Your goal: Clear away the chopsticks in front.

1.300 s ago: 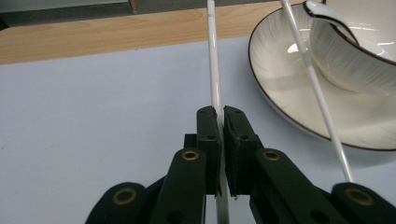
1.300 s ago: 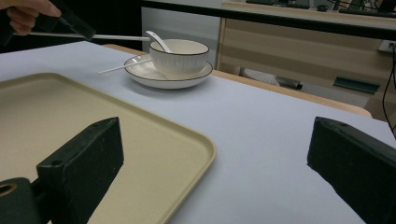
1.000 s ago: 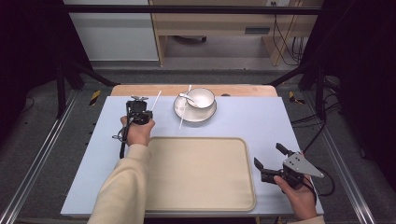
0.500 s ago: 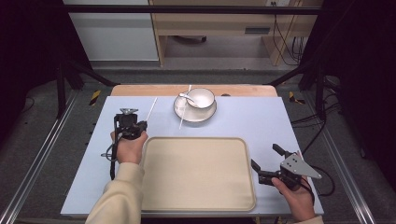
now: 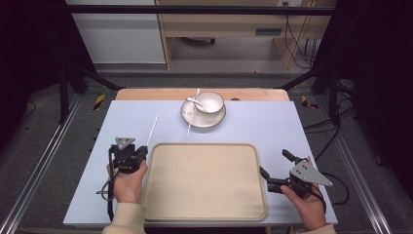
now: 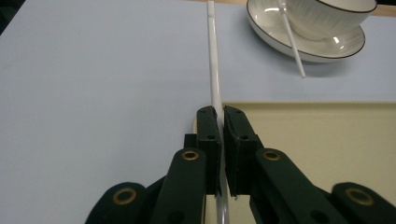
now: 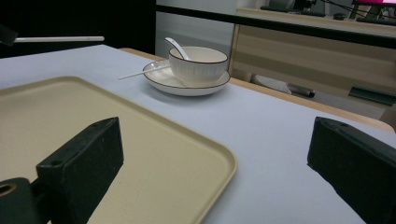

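My left gripper (image 5: pixel 142 148) is shut on a white chopstick (image 5: pixel 153 128) at the tray's far left corner. The left gripper view shows the stick (image 6: pixel 213 60) pinched between the jaws of that gripper (image 6: pixel 220 116) and pointing away over the table. A second chopstick (image 5: pixel 192 115) leans on the saucer (image 5: pixel 203 120), which carries a white bowl (image 5: pixel 210 103) with a spoon (image 5: pixel 194 101). By the right edge of the beige tray (image 5: pixel 204 180), my right gripper (image 5: pixel 276 164) stands open with nothing in it. In its own view the right gripper (image 7: pixel 215 140) faces the bowl (image 7: pixel 198 65).
The tray (image 7: pixel 93 116) takes up the near middle of the light blue table (image 5: pixel 272 126). A wooden strip (image 5: pixel 146 93) runs along the table's far edge. Metal rails flank both sides. Bare table lies left of the saucer (image 6: pixel 308 46).
The left gripper has carried the chopstick back toward the person and leftward, from beside the saucer to the tray's far left corner. The right gripper has hardly moved.
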Tool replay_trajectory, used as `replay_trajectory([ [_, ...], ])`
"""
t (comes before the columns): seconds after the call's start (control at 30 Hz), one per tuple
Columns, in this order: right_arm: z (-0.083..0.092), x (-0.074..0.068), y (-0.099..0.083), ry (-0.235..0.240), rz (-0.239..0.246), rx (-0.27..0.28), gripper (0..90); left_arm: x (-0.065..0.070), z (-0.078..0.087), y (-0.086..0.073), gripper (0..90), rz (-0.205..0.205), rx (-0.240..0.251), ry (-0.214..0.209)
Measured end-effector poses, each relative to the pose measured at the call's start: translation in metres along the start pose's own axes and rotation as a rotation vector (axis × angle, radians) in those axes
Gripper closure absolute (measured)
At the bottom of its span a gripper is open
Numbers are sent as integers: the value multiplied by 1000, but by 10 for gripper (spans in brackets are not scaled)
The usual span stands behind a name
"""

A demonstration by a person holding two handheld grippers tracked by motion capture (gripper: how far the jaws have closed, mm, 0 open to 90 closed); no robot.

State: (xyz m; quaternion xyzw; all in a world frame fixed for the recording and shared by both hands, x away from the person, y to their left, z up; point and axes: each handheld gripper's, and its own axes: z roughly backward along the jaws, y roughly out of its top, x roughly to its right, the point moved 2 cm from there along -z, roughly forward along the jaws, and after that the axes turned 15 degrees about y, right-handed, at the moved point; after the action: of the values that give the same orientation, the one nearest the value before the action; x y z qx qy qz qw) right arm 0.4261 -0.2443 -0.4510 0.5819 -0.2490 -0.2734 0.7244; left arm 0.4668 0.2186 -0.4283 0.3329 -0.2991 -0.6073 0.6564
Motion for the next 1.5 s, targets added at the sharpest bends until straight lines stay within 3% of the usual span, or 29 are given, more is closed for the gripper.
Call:
replay_trajectory([
  [0.37,0,2,-1,-2,0,-4,35,9,15,-37,849,-1,-11,-17],
  [0.63,-1,1,0,4,5,-8,35,15,30,-70,849,11,-18,-3],
  [0.77,-2,1,-1,5,3,-11,35,13,38,-78,849,20,-10,6],
  [1.07,-2,0,-1,6,7,-12,35,11,35,-87,849,37,-21,19],
  [1.13,-2,0,-1,7,7,-14,35,11,33,-89,849,56,-31,5],
  [1.5,-3,-1,-1,18,8,-15,36,17,25,-93,848,57,-50,18],
])
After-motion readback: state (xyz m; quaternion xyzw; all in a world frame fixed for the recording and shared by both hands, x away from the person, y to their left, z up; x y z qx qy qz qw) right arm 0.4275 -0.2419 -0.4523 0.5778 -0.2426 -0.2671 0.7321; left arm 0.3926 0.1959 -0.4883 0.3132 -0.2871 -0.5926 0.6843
